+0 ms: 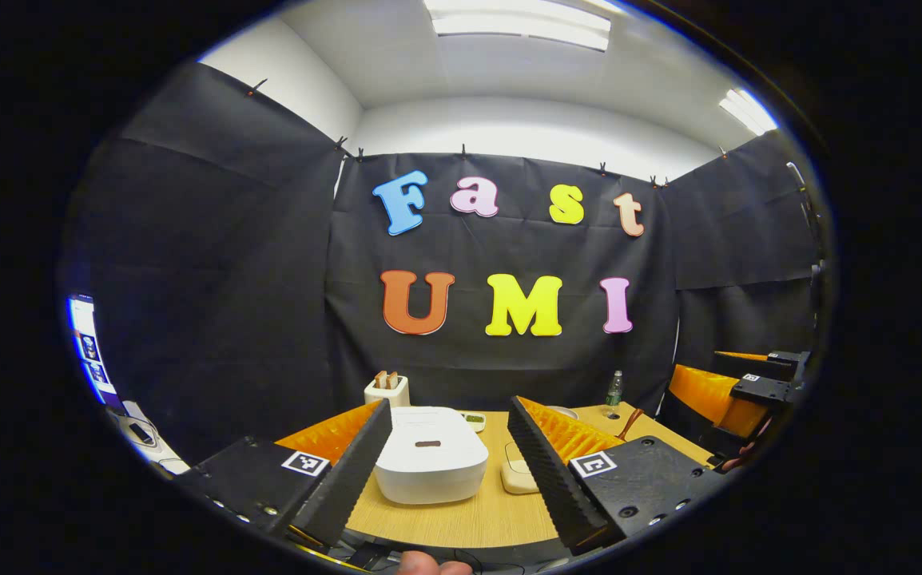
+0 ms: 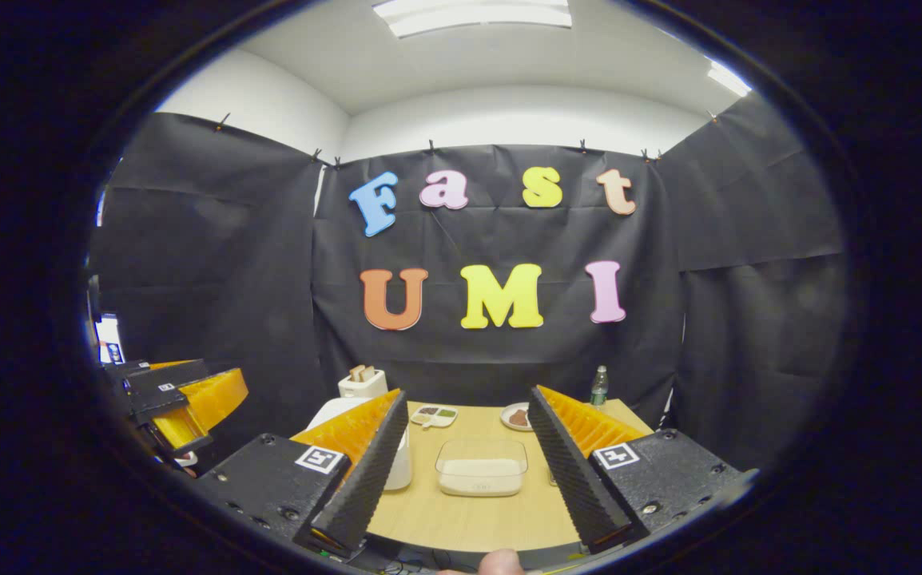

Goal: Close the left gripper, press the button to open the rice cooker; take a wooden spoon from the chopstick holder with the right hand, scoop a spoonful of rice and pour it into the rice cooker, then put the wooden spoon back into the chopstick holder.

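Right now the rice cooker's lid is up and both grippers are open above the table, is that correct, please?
Not quite: the rice cooker has its lid down, as the left gripper view shows. The left gripper and right gripper are indeed both open above the table.

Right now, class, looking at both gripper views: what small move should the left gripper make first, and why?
Probably shut the left gripper. Its fingers stand wide apart and hold nothing, the rice cooker on the table ahead has its lid down, and the task asks for a closed gripper to press the button.
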Demonstrator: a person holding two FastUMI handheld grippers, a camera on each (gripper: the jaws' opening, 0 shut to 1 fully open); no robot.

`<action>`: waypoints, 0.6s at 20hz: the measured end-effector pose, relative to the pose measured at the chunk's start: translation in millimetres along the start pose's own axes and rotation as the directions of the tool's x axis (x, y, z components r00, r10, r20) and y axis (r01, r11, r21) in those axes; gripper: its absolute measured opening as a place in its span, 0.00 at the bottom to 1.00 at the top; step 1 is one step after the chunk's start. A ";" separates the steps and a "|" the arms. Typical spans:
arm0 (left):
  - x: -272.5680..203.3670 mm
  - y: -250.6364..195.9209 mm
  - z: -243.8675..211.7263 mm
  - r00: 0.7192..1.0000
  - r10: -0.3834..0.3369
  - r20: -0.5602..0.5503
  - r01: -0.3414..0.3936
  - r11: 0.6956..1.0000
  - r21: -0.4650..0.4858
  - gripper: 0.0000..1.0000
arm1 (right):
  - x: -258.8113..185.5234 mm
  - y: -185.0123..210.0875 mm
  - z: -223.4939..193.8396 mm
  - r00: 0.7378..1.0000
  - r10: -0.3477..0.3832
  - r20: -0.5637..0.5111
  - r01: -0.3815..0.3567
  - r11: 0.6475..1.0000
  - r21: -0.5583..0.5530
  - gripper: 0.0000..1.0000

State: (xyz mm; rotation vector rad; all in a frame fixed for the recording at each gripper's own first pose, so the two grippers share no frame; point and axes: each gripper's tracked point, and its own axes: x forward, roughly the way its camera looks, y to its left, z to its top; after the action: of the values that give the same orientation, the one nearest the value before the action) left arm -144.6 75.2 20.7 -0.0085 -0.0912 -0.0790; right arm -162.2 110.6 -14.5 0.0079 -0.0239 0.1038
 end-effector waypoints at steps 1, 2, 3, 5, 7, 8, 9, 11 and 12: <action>-1.6 -0.5 -0.2 1.000 -0.003 0.005 0.003 1.000 0.001 0.94 | -1.2 2.8 -1.4 1.000 0.007 -0.001 -0.007 1.000 -0.003 0.98; -2.5 -2.0 -0.1 1.000 -0.006 0.009 0.006 1.000 0.000 0.94 | -2.0 4.4 -2.2 1.000 0.011 -0.001 -0.011 1.000 -0.007 0.99; -3.2 -2.0 0.1 1.000 -0.005 0.009 0.005 1.000 -0.004 0.94 | -4.1 5.3 -2.9 1.000 0.014 -0.002 -0.014 1.000 -0.008 0.99; -6.0 -2.5 4.3 1.000 -0.001 0.020 0.001 1.000 -0.008 0.94 | -4.4 5.9 -5.2 1.000 0.021 -0.005 -0.021 1.000 -0.014 0.98; -5.9 -2.8 5.6 0.999 0.002 0.032 -0.001 1.000 -0.011 0.94 | -2.1 4.9 -9.1 1.000 0.024 -0.014 -0.024 1.000 -0.012 0.98; -4.5 -1.3 5.1 0.999 0.007 0.032 -0.006 1.000 -0.014 0.94 | -0.4 3.8 -11.6 0.999 0.025 -0.020 -0.026 1.000 -0.008 0.99; -3.4 -0.5 3.2 0.999 0.009 0.031 -0.009 1.000 -0.016 0.94 | 0.6 4.0 -13.1 0.999 0.028 -0.024 -0.029 1.000 -0.005 0.99; -1.2 0.1 2.5 1.000 0.011 0.029 -0.011 1.000 -0.013 0.94 | 3.9 3.0 -14.1 0.999 0.027 -0.026 -0.027 1.000 -0.002 0.98; -0.2 1.5 3.7 0.999 0.013 0.031 -0.013 1.000 -0.007 0.84 | 6.0 2.4 -16.8 0.999 0.027 -0.030 -0.027 1.000 0.001 0.98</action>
State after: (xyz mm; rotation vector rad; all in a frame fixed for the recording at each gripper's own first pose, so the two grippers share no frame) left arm -145.0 76.8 24.3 -0.0172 -0.1221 -0.0665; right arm -156.1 113.7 -31.1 0.0065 0.0058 0.1310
